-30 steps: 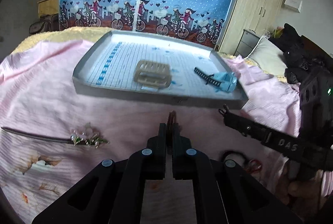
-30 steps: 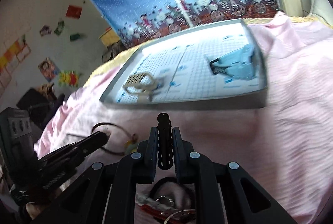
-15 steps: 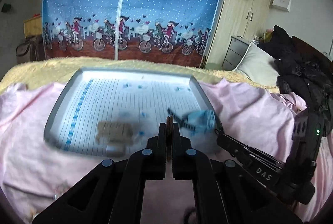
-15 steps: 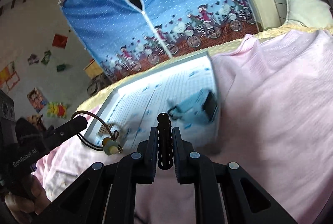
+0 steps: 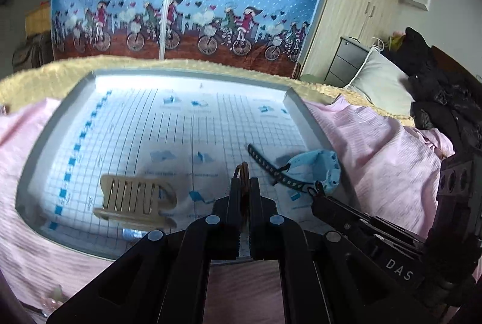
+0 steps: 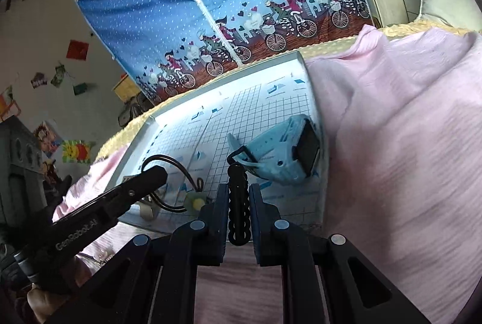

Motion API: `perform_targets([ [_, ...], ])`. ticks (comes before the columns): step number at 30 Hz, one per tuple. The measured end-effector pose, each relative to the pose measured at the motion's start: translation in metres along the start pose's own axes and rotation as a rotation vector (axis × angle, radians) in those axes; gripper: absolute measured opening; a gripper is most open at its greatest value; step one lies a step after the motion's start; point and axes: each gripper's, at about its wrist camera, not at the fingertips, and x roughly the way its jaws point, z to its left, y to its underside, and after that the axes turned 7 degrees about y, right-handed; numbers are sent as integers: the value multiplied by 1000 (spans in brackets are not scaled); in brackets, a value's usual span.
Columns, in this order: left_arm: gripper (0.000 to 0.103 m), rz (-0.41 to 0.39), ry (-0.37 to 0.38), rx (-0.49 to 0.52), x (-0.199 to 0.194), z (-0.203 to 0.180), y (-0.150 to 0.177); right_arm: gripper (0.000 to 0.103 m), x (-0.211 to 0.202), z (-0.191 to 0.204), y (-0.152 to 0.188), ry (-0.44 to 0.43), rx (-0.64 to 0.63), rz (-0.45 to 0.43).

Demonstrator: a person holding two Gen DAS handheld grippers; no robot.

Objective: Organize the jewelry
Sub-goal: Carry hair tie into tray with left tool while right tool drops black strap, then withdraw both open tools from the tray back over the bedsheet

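**Both grippers hold jewelry over the tray**

The left gripper (image 5: 243,188) is clamped on a thin brown hair tie (image 5: 242,173). The right gripper (image 6: 238,197) pinches a black beaded band (image 6: 238,203). Both hang over the near edge of the grey tray (image 5: 313,125), where a beige hair clip (image 5: 135,200) lies near the left corner and a light-blue watch (image 6: 283,152) by the right edge.

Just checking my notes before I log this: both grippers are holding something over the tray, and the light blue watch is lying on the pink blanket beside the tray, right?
Not quite. The light blue watch lies inside the tray, near its right edge, not on the pink blanket; the right wrist view shows it. The rest holds: the left gripper grips a thin brown bangle, and the right gripper a black beaded piece.
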Motion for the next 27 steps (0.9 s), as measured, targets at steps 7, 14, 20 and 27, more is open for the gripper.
perform_targets([
  [7, 3, 18, 12, -72, -11, 16, -2, 14, 0, 0, 1, 16, -4, 1],
  [14, 18, 34, -32, -70, -31, 16, 1, 20, -3, 0, -1, 26, -9, 3],
  [20, 63, -76, -61, -64, -75, 14, 2, 46, -19, 7, -3, 56, -39, -35],
  [27, 88, -243, -133, -32, -148, 3, 10, 99, -71, 30, 1, 66, -112, -170],
])
